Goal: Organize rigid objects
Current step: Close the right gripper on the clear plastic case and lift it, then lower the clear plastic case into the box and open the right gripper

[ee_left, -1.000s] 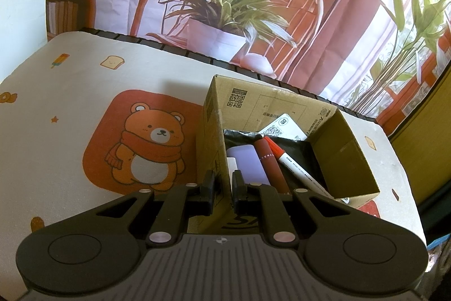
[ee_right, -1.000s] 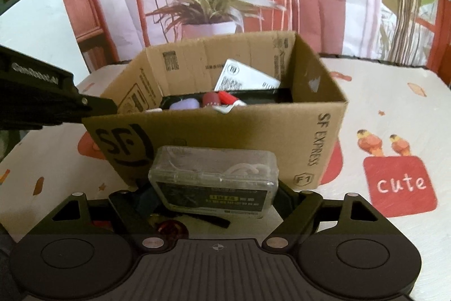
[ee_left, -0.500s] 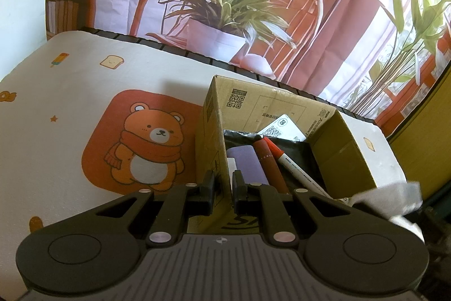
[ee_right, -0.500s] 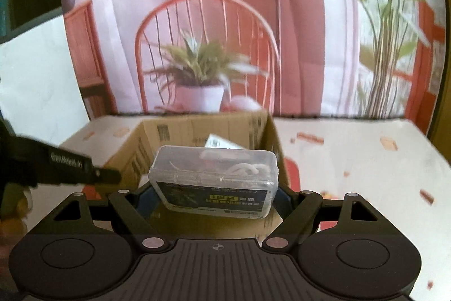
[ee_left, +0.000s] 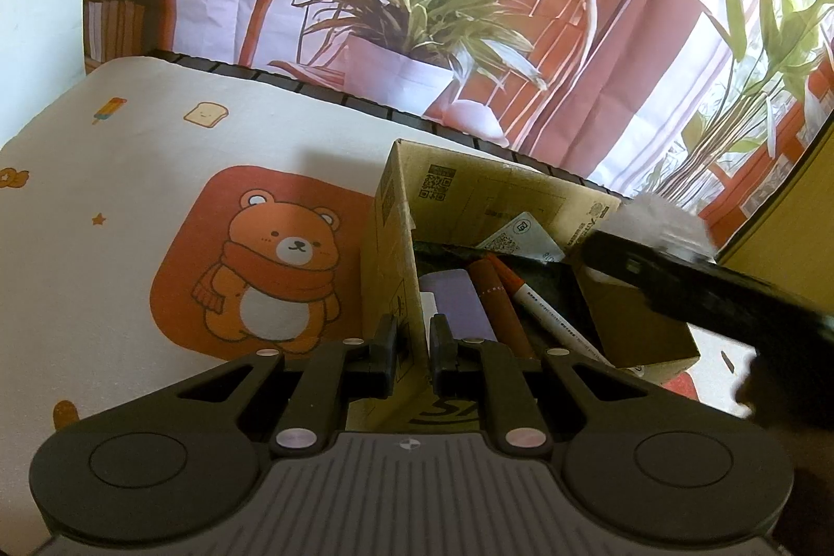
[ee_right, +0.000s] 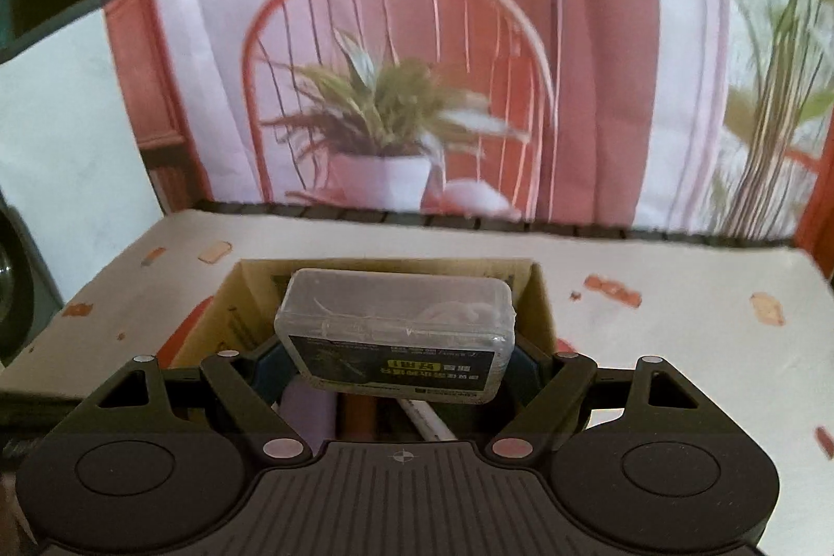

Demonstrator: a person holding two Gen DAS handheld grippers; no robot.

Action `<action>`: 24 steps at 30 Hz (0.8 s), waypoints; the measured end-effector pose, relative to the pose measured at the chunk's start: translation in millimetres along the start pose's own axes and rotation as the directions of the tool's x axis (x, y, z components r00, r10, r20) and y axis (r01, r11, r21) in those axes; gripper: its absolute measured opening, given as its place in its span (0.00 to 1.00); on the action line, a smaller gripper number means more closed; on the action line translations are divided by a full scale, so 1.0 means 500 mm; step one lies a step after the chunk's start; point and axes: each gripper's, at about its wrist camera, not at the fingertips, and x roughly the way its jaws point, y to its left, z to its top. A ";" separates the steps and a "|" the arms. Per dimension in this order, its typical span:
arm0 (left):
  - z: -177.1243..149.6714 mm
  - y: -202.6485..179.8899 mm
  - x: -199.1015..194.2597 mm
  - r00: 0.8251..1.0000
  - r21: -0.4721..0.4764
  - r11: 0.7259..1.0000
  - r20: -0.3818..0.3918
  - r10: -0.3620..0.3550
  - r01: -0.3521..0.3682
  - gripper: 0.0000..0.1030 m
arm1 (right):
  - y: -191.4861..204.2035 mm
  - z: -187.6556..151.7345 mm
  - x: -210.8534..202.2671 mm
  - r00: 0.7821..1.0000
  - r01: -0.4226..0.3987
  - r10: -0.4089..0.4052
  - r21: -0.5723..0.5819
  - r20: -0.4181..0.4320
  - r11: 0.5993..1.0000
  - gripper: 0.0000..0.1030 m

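1. Tablecloth point(ee_left: 130, 201): white, printed with an orange bear panel point(ee_left: 260, 264) at left
2. Left gripper point(ee_left: 413, 342): fingers pinched onto the near-left wall of the cardboard box point(ee_left: 388, 254), one pad outside and one inside
3. Cardboard box: open-topped, standing on the tablecloth; it contains a lilac flat item point(ee_left: 458, 300), a brown tube point(ee_left: 495, 300) and a white marker with red cap point(ee_left: 542, 311), lying side by side
4. Right gripper point(ee_right: 401, 363): fingers spread wide, clamping a clear plastic case point(ee_right: 396, 321) by its ends
5. Clear plastic case: held level in the air, directly over the box opening
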 end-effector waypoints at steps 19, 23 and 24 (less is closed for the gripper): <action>0.000 0.003 0.003 1.000 -0.003 1.000 0.001 -0.007 0.007 0.14 | 0.027 0.017 0.124 0.976 0.065 -0.065 -0.008 -0.209 0.998 0.76; -0.001 0.004 0.002 1.000 -0.003 1.000 0.001 -0.007 0.007 0.14 | 0.024 0.020 0.126 0.978 0.058 -0.057 -0.004 -0.202 0.998 0.76; -0.001 0.004 0.002 1.000 -0.003 1.000 0.001 -0.008 0.008 0.14 | 0.021 0.021 0.125 0.980 0.054 -0.052 0.000 -0.193 0.999 0.76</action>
